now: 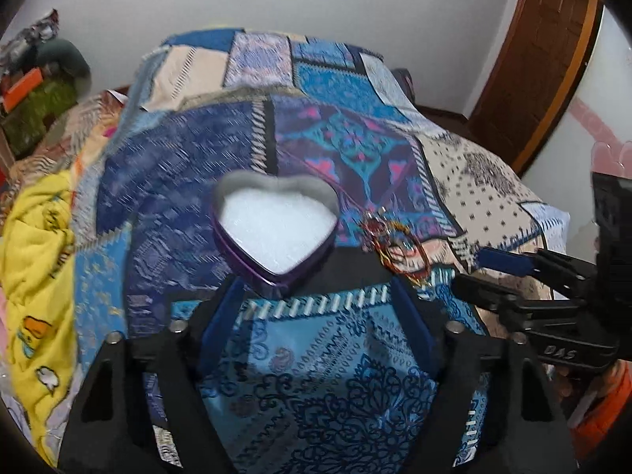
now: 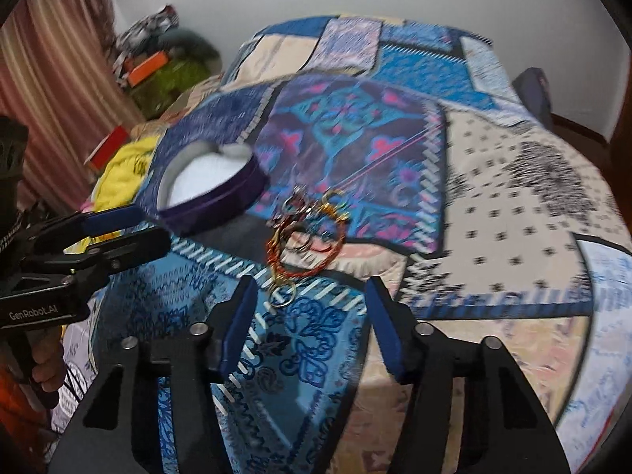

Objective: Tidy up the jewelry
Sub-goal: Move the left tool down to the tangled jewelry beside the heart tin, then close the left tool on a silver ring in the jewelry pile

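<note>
Jewelry (image 2: pixel 306 237), a tangle of red and gold wire hoops with a thin pink cord trailing off it, lies on the patchwork bedspread (image 2: pixel 493 197) just beside the heart-shaped tin (image 2: pixel 213 193), on the tin's right as my right camera sees it. That tin is my landmark: purple wall, lid off, with only a white lining showing inside; no piece has gone into it yet, as far as I can see.

I judge this the very first step, the approach for a pick-up. My right gripper (image 2: pixel 310 316) hangs over the cloth on the near side of the tangle, fingers parted and nothing between them, the lowest gold ring just ahead of the gap. My left gripper (image 1: pixel 316 312) sits on the near side of the tin's pointed tip, also parted and empty, not touching the wall.

Next I would need to ease the right fingers forward around the hoops and close on the wire, not the cloth, while the left steadies the tin. The cord may drag or snag as the bundle lifts.
</note>
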